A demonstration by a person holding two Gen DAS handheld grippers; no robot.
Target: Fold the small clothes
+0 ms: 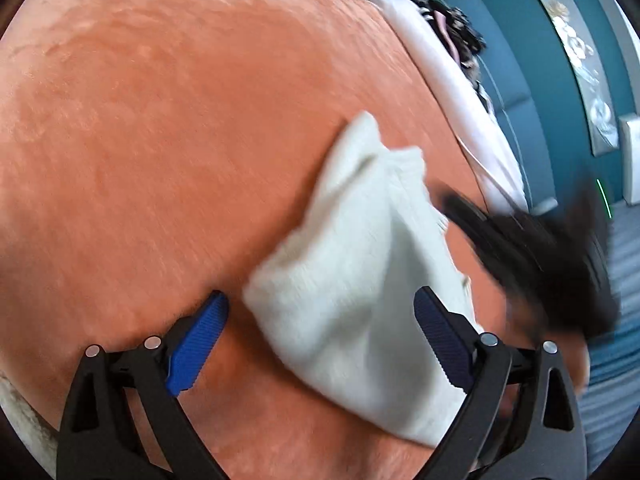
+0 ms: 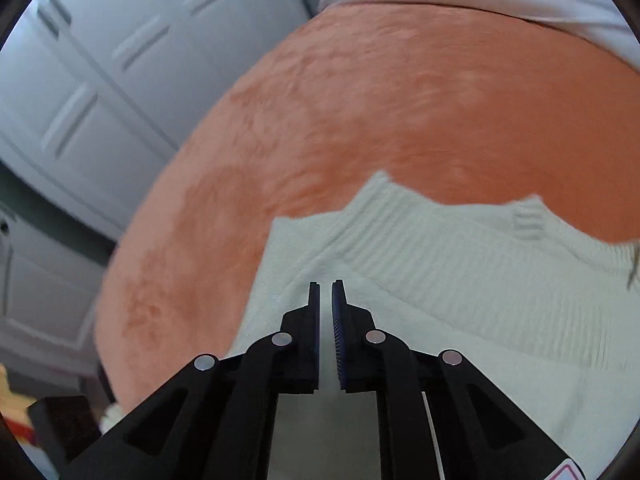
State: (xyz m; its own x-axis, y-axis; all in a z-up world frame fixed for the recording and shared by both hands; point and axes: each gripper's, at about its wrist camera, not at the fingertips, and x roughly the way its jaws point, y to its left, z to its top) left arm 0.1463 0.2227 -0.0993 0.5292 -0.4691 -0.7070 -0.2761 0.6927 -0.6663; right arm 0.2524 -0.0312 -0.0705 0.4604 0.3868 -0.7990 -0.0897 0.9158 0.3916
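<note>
In the left wrist view, the left tongs (image 1: 322, 320) stand wide apart, blue pads spread, with nothing between them pressed. The white knit garment (image 1: 352, 280) lies on the orange plush cover (image 1: 160, 140), its near end passing between the spread fingers; the left pad sits just beside the garment's edge and the right pad lies over its surface. The garment looks partly folded, a long strip running away from the camera toward the upper right, with a ribbed part at its far end. Just to the right of it, a dark blurred shape is the right tongs (image 1: 532, 248), at the garment's right edge; blur hides whether they touch it there.

In the right wrist view, the right tongs (image 2: 326, 292) are nearly closed, a narrow gap left between the pads. White fabric fills the space under and behind the fingers, but I cannot tell whether any cloth is pinched between them. The same white knit garment (image 2: 460, 280) spreads ahead and to the right, its ribbed edge raised in uneven peaks against the orange cover (image 2: 360, 100).

Farther off, a pale pink sheet (image 1: 452, 80) lies along the far edge of the orange cover, with dark patterned clothes (image 1: 460, 28) beyond it. Behind stand a teal wall (image 1: 516, 40) with a flower picture (image 1: 580, 68), and, in the right view, pale panelled cupboard doors (image 2: 100, 80).
</note>
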